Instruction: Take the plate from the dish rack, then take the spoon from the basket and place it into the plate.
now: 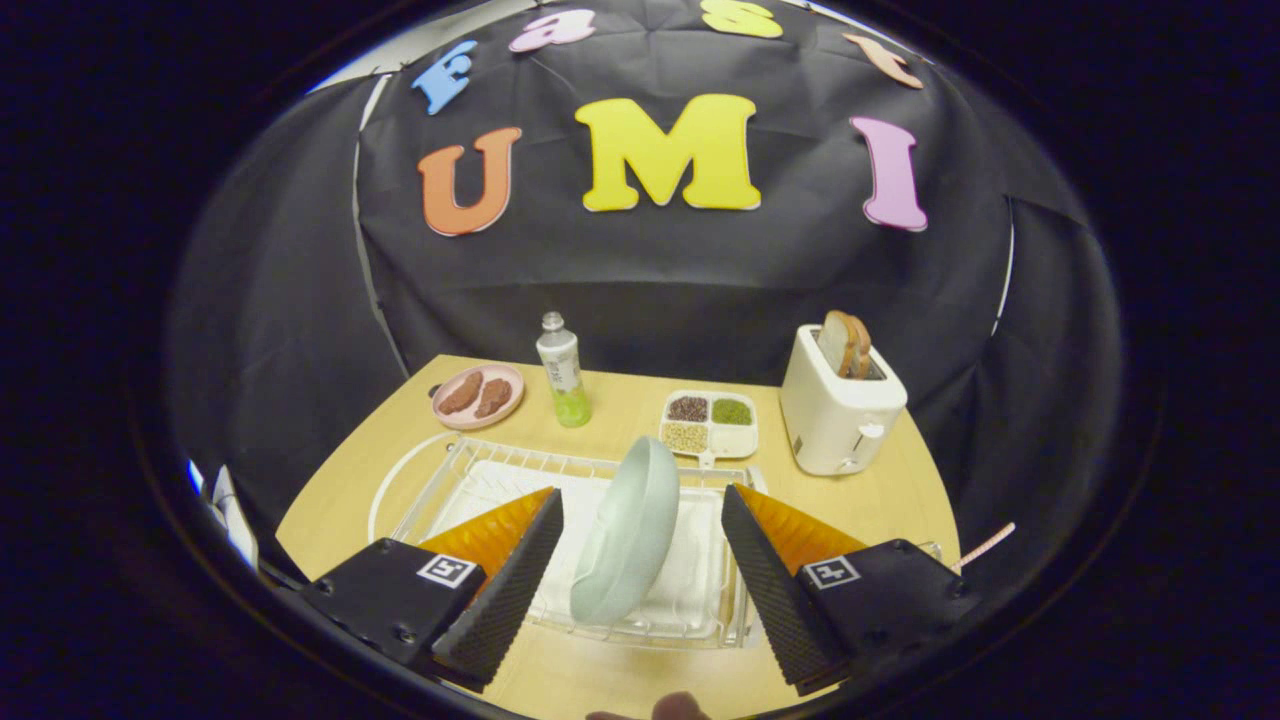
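I have the claw (640, 500) spread wide, one finger on either side of the plate (628, 535) with a gap on both sides, so nothing is gripped. The plate is pale green and stands on edge, tilted, in the clear dish rack (455, 480) on the wooden tabletop (900, 490). Past the rack I see a small divided tray (710, 423) holding grains in its compartments (dark, green and pale ones). To the left of that tray stands a bottle (563, 370) with green liquid low in it, and further left a pink dish (478, 396) carries two brown pieces. To the right of the tray, a white toaster (838, 415) has toast sticking up from its slot.
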{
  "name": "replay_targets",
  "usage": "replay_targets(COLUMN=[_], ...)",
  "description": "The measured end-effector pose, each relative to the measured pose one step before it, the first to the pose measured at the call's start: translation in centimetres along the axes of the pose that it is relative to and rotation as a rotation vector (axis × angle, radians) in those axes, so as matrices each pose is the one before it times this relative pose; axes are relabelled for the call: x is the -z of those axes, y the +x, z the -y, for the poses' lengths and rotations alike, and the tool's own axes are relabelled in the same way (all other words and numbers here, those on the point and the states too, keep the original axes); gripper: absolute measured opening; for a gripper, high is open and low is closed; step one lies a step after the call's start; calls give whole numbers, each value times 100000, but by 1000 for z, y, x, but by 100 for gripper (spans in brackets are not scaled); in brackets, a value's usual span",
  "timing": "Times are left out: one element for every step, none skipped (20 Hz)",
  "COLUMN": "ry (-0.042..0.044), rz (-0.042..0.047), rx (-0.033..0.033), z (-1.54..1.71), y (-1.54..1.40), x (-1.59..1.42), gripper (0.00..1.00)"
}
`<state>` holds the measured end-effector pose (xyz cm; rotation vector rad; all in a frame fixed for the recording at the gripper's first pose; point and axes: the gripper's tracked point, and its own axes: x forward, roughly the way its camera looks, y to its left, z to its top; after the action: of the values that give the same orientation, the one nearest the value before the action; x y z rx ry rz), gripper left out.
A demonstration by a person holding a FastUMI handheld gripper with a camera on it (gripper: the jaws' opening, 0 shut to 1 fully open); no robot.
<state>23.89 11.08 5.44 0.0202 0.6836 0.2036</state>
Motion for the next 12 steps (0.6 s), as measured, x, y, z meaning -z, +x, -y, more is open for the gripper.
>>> replay_targets(ry=[2535, 2204, 1448, 1031, 609, 491, 138, 603, 835, 175, 227, 632], rz=[-3151, -3085, -2709, -2913, -2232, -1874, -1847, -1923, -1731, -2323, -2127, -2065], rx=[337, 315, -1023, -256, 47, 35, -142, 165, 486, 1618, 2371, 2306], z=[256, 127, -162, -194, -139, -221, -434, -377, -112, -93, 142, 16], y=[1333, 1067, 895, 997, 686, 550, 614, 651, 379, 475, 392, 158], x=[440, 429, 397, 452, 196, 146, 311, 227, 314, 244, 390, 245], gripper=[100, 100, 100, 100, 99, 99, 97, 95, 93, 89, 86, 79])
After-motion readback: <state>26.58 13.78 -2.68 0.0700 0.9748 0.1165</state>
